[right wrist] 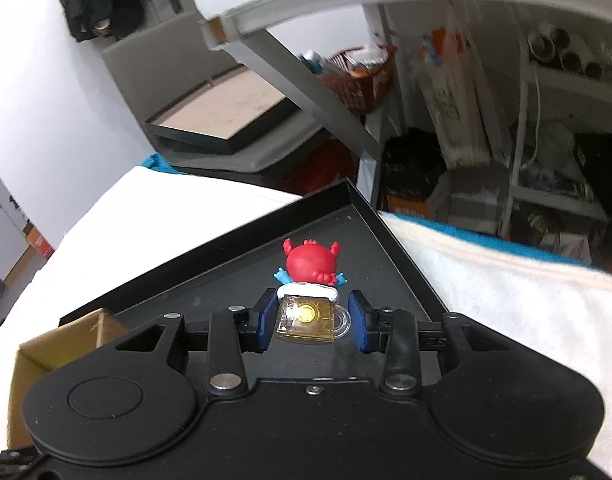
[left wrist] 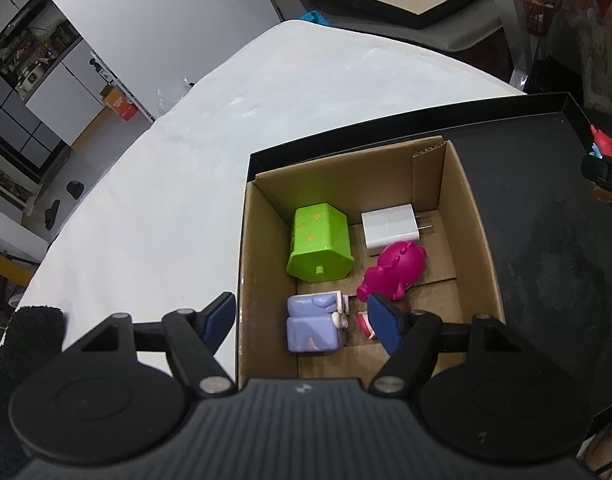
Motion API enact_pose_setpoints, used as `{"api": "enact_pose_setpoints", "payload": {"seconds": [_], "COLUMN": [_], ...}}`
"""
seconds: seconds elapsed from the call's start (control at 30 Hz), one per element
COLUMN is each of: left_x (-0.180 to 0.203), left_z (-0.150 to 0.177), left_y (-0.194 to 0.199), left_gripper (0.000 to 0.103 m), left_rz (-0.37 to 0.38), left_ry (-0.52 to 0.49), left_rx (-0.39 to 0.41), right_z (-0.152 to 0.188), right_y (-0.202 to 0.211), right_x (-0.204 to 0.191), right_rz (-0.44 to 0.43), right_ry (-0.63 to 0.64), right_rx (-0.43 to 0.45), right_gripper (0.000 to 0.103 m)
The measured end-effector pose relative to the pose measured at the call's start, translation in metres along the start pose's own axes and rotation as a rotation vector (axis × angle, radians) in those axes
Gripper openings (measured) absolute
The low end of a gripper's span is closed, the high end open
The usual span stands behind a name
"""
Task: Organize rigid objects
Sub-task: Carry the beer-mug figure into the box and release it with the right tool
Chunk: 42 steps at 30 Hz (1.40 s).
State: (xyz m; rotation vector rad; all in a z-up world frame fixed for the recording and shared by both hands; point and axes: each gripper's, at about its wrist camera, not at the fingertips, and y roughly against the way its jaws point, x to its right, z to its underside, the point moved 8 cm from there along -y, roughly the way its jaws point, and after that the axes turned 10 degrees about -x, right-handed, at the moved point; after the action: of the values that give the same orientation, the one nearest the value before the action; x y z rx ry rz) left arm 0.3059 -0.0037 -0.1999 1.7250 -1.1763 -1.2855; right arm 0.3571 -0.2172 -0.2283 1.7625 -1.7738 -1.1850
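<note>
Left wrist view: the left gripper (left wrist: 304,322) is held spread above the near edge of a cardboard box (left wrist: 266,248), with nothing between its blue pads (left wrist: 220,316). The box is set in the left part of a black tray (left wrist: 545,240), which is laid on a white cloth (left wrist: 226,128). Inside the box are seen a green block (left wrist: 319,246) lying on its side, a white charger (left wrist: 389,228) just beside it with prongs turned away from the block, a magenta figure (left wrist: 397,268) touching the charger's near edge, and a lilac toy (left wrist: 315,324) nearest the camera. A small pink piece (left wrist: 363,322) is partly hidden behind the right pad.

Right wrist view: the right gripper (right wrist: 311,320) is pinched on a toy mug (right wrist: 306,318), amber and translucent, with a red figure (right wrist: 311,262) on top. The left pad is pressed against the mug's body; the right pad lies beside its clear handle, and contact there cannot be told. The mug is held over the tray's right corner (right wrist: 357,200). A corner of the box (right wrist: 66,344) is visible at lower left.
</note>
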Motion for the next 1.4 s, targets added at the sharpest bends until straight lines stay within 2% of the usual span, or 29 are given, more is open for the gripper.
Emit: {"api": "enact_pose_setpoints", "payload": {"seconds": [0.37, 0.97, 1.2, 1.4], "left_x": [-0.018, -0.05, -0.063, -0.065], "left_z": [0.014, 0.033, 0.036, 0.038], "left_y": [0.008, 0.007, -0.008, -0.026], "left_gripper": [0.071, 0.071, 0.071, 0.069], "left_rz": [0.049, 0.214, 0.253, 0.313], "left_ry": [0.036, 0.1, 0.111, 0.11], "left_rx": [0.029, 0.082, 0.081, 0.058], "right_z": [0.001, 0.026, 0.037, 0.049], "right_y": [0.039, 0.091, 0.083, 0.076], "right_x": [-0.021, -0.085, -0.109, -0.133], "right_rz": [-0.018, -0.128, -0.149, -0.208], "right_ry": [0.105, 0.276, 0.333, 0.35], "right_rx": [0.071, 0.151, 0.124, 0.07], "right_gripper": [0.037, 0.037, 0.037, 0.037]}}
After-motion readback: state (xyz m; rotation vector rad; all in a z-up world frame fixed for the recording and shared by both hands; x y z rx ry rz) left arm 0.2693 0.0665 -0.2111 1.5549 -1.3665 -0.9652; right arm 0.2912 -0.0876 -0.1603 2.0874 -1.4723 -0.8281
